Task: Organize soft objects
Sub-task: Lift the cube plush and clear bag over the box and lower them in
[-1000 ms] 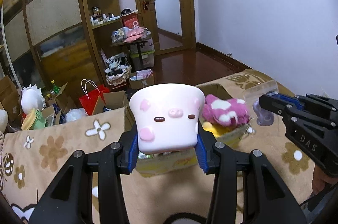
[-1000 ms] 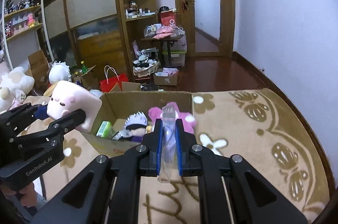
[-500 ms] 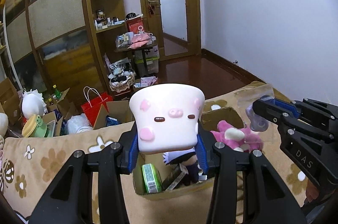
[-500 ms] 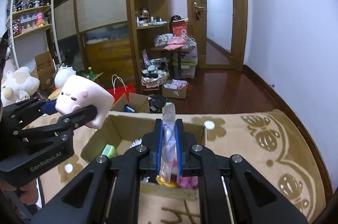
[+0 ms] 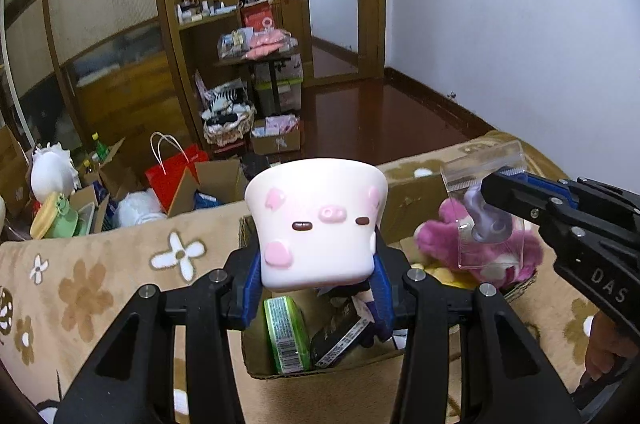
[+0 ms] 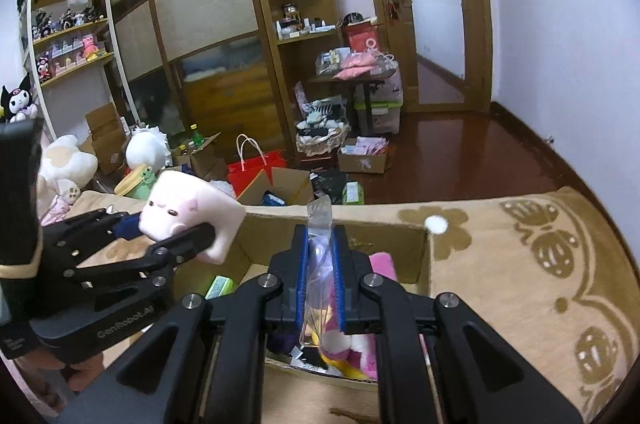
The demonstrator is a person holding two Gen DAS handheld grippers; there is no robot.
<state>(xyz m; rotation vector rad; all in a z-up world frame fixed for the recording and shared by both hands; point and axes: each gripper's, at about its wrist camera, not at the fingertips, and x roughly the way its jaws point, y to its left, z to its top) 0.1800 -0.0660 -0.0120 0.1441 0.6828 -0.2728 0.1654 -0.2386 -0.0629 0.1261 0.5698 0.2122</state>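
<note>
over the flowered blanket (image 5: 100, 288), i hold both grippers above the open box (image 5: 404, 191), which already carries a pink plush (image 5: 436, 240) and a green pack (image 5: 286, 332). the left gripper (image 5: 318, 288) has its fingers closed on the pig toy (image 5: 316, 224), hanging over the box's left half; the right gripper (image 6: 320, 280) has its fingers pinched narrow on a clear bag (image 6: 320, 248) with a small purple item inside, above the right half. to do this drop well, i judge i should lower each load inside the walls before parting the fingers, toy first, since it is bulkier and could bounce off the rim. compared with a second ago, the box now sits squarely beneath both loads, its contents in full view, and the bag has come in over the plush.
</note>
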